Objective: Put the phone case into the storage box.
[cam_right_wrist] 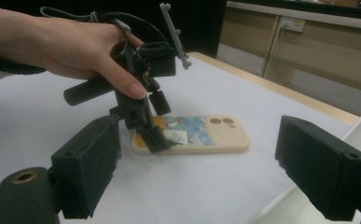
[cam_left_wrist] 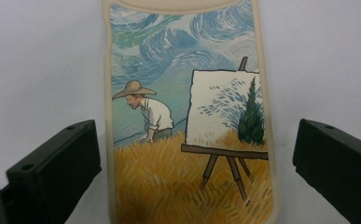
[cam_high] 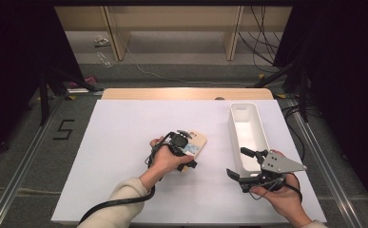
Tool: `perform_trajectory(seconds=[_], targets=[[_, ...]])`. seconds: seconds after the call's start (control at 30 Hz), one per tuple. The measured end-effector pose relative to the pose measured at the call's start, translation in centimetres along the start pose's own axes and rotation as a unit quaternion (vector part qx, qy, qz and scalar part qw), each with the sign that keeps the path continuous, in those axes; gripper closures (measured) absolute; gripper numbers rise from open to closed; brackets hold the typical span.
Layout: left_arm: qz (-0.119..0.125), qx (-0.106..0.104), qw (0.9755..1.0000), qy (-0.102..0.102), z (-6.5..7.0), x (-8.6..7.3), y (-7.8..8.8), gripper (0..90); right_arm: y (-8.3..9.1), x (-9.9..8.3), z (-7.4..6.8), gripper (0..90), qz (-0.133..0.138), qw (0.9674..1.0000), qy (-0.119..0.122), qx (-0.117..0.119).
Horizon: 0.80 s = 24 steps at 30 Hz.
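left gripper (cam_high: 185, 153): jaws spread astride phone case (cam_left_wrist: 187, 140), no contact.
right gripper (cam_high: 248, 166): released, empty, near tray (cam_high: 246, 110).
risk: flat case slips from pads; off-centre clamp.

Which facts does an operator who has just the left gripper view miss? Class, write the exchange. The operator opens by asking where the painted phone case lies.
Observer: The phone case lies flat near the middle of the white table, left of a white bin.
Operator: Which end am I over?
Observer: The left gripper points down at the painted end, away from the camera holes.
Operator: And the other gripper?
Observer: The right gripper is held open by the bin's near end, with nothing between its jaws.
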<state>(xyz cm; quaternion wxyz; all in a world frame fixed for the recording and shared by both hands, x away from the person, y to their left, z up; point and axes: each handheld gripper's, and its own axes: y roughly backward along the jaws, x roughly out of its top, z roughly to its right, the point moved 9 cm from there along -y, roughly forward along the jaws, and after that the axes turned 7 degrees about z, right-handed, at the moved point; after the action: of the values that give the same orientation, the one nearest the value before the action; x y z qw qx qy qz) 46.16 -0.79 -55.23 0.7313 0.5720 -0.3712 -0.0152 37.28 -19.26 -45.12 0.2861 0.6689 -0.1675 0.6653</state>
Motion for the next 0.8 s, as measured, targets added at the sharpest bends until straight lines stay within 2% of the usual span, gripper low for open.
perform_trajectory(seconds=[0.27,0.8], targets=[[-0.008,0.001,0.9999,0.006,-0.08,-0.07,-0.3,0.7,0.0,0.0,-0.01,15.1,0.0,1.0,0.0,0.0],[-0.021,0.005,0.9998,0.002,-0.13,-0.1,-0.79,1.5,0.01,0.02,-0.04,15.1,0.0,1.0,0.0,0.0]])
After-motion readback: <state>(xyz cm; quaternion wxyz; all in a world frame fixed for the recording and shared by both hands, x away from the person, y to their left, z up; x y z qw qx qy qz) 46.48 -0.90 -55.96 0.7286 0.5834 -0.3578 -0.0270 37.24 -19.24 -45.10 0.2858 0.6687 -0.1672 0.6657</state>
